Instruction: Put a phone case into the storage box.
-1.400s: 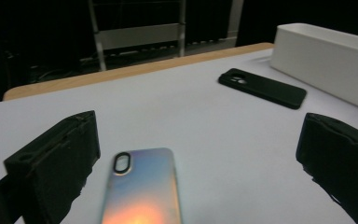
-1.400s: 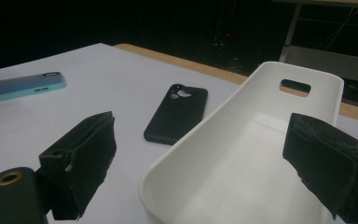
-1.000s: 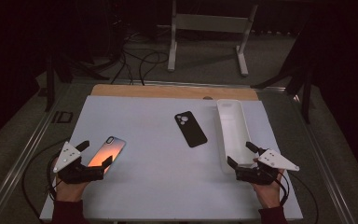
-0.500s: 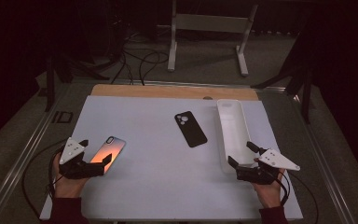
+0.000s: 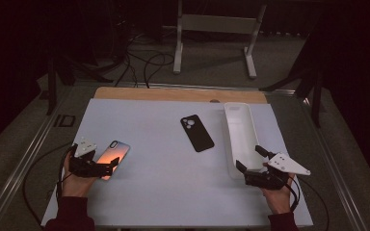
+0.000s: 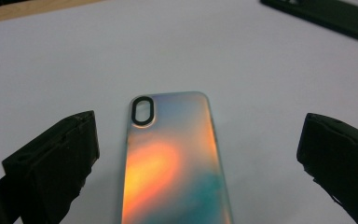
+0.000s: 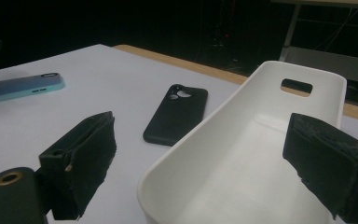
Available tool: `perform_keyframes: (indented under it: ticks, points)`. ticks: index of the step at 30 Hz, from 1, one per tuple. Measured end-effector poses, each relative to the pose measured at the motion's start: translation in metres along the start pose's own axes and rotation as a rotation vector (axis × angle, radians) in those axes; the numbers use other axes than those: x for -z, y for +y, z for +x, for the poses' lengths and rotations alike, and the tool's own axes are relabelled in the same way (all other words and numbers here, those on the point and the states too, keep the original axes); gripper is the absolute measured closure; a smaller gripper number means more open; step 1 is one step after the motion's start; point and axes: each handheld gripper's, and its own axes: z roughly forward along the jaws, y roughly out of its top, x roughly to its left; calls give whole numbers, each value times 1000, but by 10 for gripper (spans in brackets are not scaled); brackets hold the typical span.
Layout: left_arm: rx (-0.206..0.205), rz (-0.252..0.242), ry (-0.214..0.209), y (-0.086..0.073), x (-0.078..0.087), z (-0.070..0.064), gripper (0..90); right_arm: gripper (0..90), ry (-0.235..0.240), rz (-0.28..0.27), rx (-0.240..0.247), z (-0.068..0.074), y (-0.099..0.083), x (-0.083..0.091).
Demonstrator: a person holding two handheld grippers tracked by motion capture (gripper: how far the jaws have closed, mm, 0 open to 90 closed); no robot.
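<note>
An iridescent orange-and-teal phone case [image 5: 112,155] [image 6: 170,158] lies flat at the left of the white table top [image 5: 149,192]. My left gripper [image 5: 110,167] [image 6: 198,168] is open, one jaw on each side of the case's near end, clear of its edges. A black phone case [image 5: 197,133] [image 7: 176,114] lies near the table's middle. A long white tray [image 5: 240,137] [image 7: 242,158] stands empty at the right. My right gripper [image 5: 250,159] [image 7: 205,168] is open at the tray's near end, its jaws astride the rim.
A wooden strip [image 5: 173,94] runs along the table's far edge. Beyond it stand a white metal stand [image 5: 217,29] and cables on the floor [image 5: 144,62]. A cable [image 5: 33,168] trails off the table's left side.
My left gripper has turned and slid a little to the right, so its jaws now straddle the iridescent case's near end. The right gripper has barely moved.
</note>
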Motion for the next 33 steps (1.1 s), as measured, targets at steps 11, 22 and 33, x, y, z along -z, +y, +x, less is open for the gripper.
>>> perform_keyframes:
  ticks: [11,22,33]
  points:
    - [2,58,26,-2,-15,7,0,88,5,2,3,1,0,-1]
    - [-6,121,33,-4,-30,11,0,88,10,3,6,2,0,-2]
    - [-23,216,41,-8,-45,9,0,88,9,6,10,2,0,-1]
